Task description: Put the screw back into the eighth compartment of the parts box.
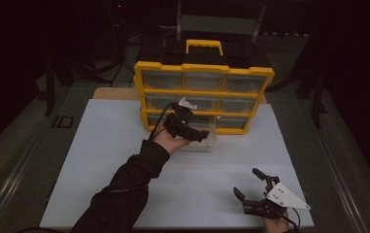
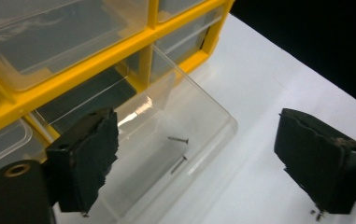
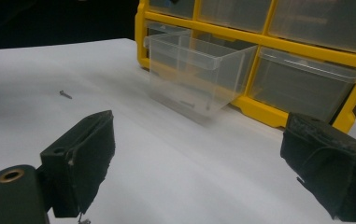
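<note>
I have the left gripper (image 1: 203, 137) poised over the clear plastic drawer (image 2: 166, 154), which is pulled out of the bottom row of the yellow organizer cabinet (image 1: 204, 94) and rests on the white sheet (image 1: 124, 160) just in front of it, near the sheet's far edge. Its jaws stand wide apart and hold nothing. Two small screws (image 2: 179, 140) lie on the drawer's floor. The drawer's empty slot is directly behind it.

The right gripper (image 1: 252, 188) rests near the near right corner of the sheet, jaws likewise spread wide and empty. In the right gripper view a loose screw (image 3: 65, 94) lies on the bare sheet, well apart from the drawer.

My reading: the step in hand is handling the drawer with the left gripper. To do it well, I would close on one side wall near its top rim, not across the full width, since the thin plastic will flex. I would keep the drawer level so the screws stay in, and square it to the slot before pushing.
</note>
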`<state>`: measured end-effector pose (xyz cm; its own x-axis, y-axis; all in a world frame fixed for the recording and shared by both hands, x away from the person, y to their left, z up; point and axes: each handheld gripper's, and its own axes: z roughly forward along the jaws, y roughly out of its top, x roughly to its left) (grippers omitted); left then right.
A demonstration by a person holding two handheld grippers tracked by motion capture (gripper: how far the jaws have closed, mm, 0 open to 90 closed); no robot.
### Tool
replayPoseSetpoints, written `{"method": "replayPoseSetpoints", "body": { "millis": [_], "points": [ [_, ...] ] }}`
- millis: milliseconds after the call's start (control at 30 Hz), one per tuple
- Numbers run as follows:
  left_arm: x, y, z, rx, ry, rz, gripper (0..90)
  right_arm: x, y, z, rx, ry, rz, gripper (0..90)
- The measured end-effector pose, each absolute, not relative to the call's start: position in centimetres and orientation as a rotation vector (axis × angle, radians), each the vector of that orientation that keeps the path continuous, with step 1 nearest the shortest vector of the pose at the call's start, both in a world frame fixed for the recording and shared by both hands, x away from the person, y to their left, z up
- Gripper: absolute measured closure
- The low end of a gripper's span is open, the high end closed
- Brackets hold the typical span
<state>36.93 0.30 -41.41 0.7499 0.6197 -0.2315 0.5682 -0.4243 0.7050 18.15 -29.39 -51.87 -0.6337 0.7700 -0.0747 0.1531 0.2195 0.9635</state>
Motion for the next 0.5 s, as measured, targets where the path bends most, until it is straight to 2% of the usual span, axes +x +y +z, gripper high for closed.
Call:
{"method": "replayPoseSetpoints", "body": {
  "millis": [133,500],
  "points": [
    [36.3,0.9,-41.0,2.131,0.882,0.089,1.2,18.1,-29.4,-51.9,0.85,1.94,1.436,10.2],
    [34.2,3.6,-40.7,2.121,0.816,0.085,1.0,18.2,-29.4,-51.9,0.853,1.94,1.436,10.2]
  ]
}}
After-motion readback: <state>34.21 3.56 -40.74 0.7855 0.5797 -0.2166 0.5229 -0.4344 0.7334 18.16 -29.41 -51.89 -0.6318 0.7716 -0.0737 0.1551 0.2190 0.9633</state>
